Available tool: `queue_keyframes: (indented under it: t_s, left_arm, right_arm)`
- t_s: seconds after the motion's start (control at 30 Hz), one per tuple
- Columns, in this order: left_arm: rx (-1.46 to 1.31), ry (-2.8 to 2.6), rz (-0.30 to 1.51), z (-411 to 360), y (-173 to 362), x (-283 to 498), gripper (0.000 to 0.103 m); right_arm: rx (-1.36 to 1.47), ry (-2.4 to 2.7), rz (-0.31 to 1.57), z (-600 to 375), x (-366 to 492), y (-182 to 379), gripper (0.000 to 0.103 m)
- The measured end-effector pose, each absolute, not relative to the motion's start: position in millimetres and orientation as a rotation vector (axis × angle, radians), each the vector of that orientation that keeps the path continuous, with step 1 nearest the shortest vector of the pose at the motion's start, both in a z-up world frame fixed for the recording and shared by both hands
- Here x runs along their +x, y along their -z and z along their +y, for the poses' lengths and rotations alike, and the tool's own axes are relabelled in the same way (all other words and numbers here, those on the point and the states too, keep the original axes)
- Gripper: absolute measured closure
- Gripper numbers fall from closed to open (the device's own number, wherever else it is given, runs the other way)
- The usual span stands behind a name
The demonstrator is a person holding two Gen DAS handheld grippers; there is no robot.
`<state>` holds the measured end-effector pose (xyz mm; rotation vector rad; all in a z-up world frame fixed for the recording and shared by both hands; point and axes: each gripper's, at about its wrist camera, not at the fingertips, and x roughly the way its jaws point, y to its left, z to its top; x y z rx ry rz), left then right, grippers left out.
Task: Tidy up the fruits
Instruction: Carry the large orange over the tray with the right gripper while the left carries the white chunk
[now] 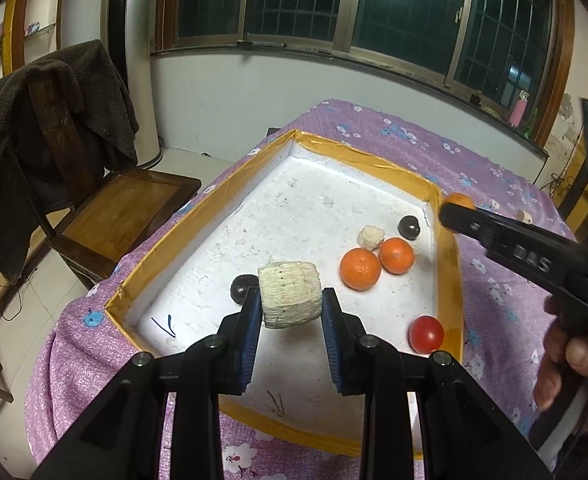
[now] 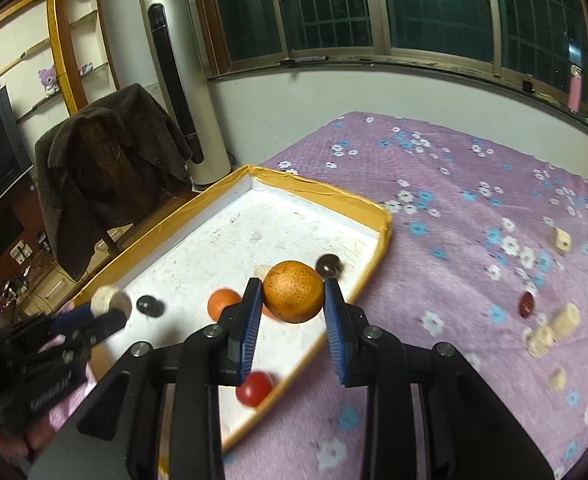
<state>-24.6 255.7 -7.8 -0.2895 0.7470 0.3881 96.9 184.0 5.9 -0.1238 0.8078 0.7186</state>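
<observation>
Gripping a pale, ridged cylinder of corn cob [image 1: 289, 294], the left gripper [image 1: 291, 312] sits at the lower centre of its own view, blue pads pressed to the cob's two sides, jaws parted only by the cob's width. The cob hangs above the white floor of a shallow tray [image 1: 207, 202] with an orange-taped rim.

Inside the tray, the left view shows two oranges [image 1: 360, 269] [image 1: 396, 255] touching each other right of centre, one small pale corn piece [image 1: 370, 237] just behind them, two dark round fruits [image 1: 409, 227] [image 1: 242, 288], one near the tray's right wall and one just left of the held cob, and one red tomato [image 1: 426, 334] at the lower right by the rim.

At the right edge of that view, the right gripper [image 1: 456, 210] reaches in, held by a hand [image 1: 570, 364]. In the right wrist view the right gripper [image 2: 294, 300] clasps a third orange [image 2: 293, 291] between its blue pads, at frame centre, above the tray's right-hand rim.

Out on the purple flowered cloth [image 2: 434, 168], at the right of that view, lie several blurred pale corn pieces [image 2: 561, 240] [image 2: 566, 322], about five though the blur makes the count unsure, and one dark red fruit [image 2: 526, 303].
</observation>
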Motion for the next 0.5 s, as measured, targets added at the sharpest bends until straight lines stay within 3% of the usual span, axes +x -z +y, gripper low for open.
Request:
queue_keyframes:
  t_s: [0.5]
  left_arm:
    - [-0.313, -0.457, 0.769, 280.4, 13.7, -18.5, 0.074]
  right_arm:
    - [-0.188, -0.697, 0.874, 233.3, 146.5, 26.5, 0.07]
